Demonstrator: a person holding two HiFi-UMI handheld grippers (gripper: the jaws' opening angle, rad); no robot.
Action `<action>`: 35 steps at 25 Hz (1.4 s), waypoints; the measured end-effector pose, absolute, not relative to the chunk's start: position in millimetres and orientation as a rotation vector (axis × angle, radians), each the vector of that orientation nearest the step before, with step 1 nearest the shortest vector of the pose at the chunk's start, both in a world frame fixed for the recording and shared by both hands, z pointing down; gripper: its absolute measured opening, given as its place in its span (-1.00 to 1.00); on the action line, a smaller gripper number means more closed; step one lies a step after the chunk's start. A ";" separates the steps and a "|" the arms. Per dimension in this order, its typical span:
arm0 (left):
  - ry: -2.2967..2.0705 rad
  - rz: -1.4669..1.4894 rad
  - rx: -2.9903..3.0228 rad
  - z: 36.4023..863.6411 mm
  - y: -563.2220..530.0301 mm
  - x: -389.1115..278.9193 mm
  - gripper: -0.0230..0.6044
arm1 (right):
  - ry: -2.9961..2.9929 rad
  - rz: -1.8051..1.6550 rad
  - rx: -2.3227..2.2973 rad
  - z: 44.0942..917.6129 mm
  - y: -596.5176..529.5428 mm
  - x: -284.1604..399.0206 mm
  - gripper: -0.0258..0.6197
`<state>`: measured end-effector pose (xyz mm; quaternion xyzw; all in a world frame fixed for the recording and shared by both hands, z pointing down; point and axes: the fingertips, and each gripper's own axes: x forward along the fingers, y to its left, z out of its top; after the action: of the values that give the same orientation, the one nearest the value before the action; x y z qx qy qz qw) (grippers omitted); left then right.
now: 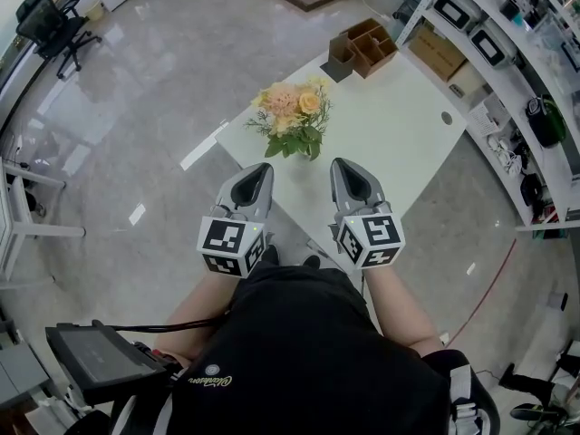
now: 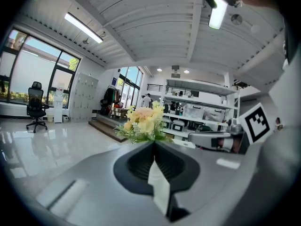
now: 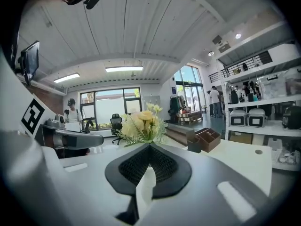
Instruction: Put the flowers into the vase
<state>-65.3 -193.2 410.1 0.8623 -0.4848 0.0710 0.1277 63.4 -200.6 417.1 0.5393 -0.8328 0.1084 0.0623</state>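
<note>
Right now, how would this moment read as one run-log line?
left gripper: shut, empty | right gripper: shut, empty | flower bouquet: upright on white table, ahead of both grippers

L claw (image 1: pixel 261 169) & R claw (image 1: pixel 339 165) both closed, empty, side by side, pointing fwd.

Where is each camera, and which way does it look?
Head view: on the person's head, looking down at flowers on the table; arms, left gripper, right gripper show.
Left gripper view: on that gripper, facing the flowers over its shut jaws; right gripper beside.
Right gripper view: on that gripper, facing the flowers over its shut jaws; left gripper beside.
All share the flowers.
</note>
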 end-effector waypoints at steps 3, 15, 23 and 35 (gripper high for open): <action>-1.406 0.209 2.516 408.4 -194.2 -62.0 -0.91 | -2.516 0.328 1.667 413.0 -201.4 68.2 -0.92; -1.425 0.218 2.521 407.7 -196.5 -61.0 -0.91 | -2.514 0.360 1.655 417.2 -202.1 64.7 -0.92; -1.425 0.221 2.519 408.9 -197.7 -58.8 -0.91 | -2.498 0.359 1.641 420.0 -202.5 65.0 -0.92; -1.414 0.219 2.500 410.2 -195.8 -57.8 -0.91 | -2.495 0.360 1.613 420.9 -198.0 62.1 -0.92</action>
<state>-57.8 -195.8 410.2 0.8606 -0.4865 0.0755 0.1301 62.1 -198.0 420.9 0.5376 -0.8313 0.1199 0.0744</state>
